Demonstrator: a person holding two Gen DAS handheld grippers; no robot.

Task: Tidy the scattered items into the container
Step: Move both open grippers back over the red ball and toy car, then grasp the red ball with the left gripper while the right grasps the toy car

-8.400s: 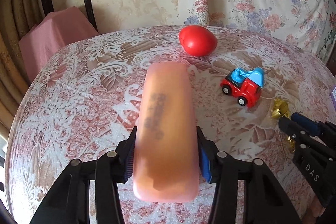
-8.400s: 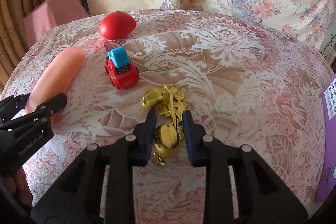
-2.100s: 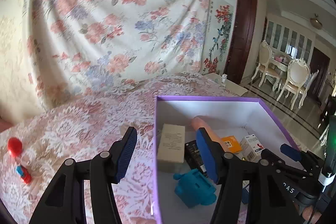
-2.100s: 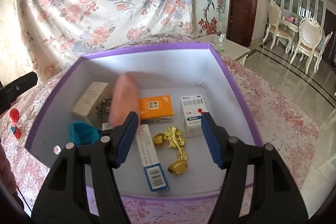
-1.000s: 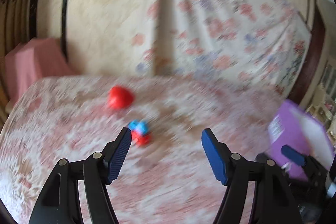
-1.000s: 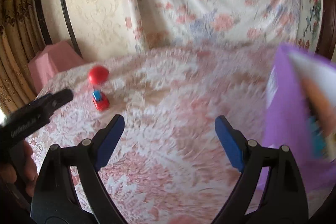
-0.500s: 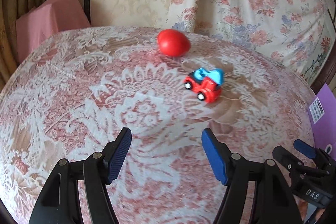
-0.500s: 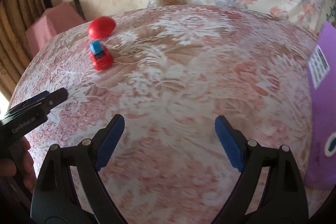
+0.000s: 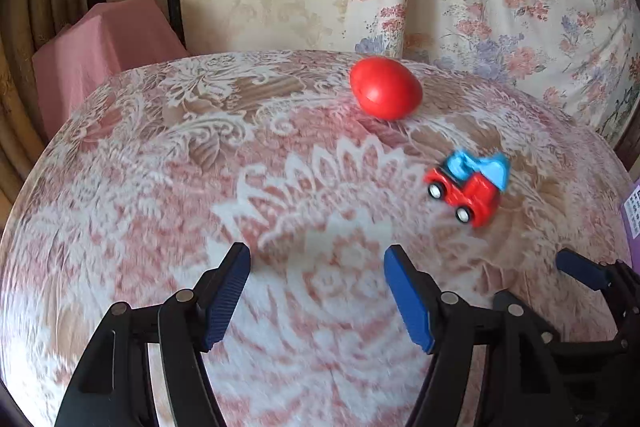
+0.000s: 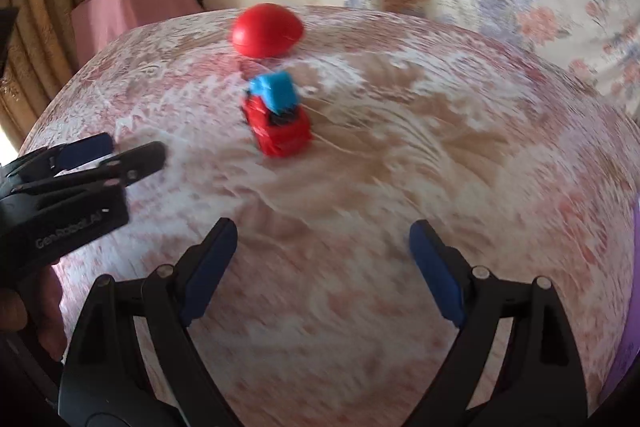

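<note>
On the table point(image 9: 132, 195), covered by a pink and white lace-patterned cloth, two things lie loose: a red egg-shaped ball point(image 9: 386, 93) near the far edge and, just in front of it and a little to the right, a red toy car point(image 9: 468, 187) with a blue top. The two are near each other but apart. Seen from the right wrist, the toy car point(image 10: 278, 123) sits directly below the red ball point(image 10: 266, 29).

The left gripper point(image 9: 316, 291) hangs over bare cloth, on the near side of the car and to its left, its jaws released with nothing between the blue pads point(image 9: 224, 301). The right gripper point(image 10: 322, 267) also hovers over bare cloth on the near side of the car, jaws spread wide and empty. From the right wrist, the left gripper point(image 10: 100, 157) shows left of the car, held by a hand point(image 10: 18, 311).

A sliver of the purple box point(image 9: 632, 215) shows at the right edge, well apart from the car. A pink-draped thing point(image 9: 100, 51) stands behind the table, left of the ball.
</note>
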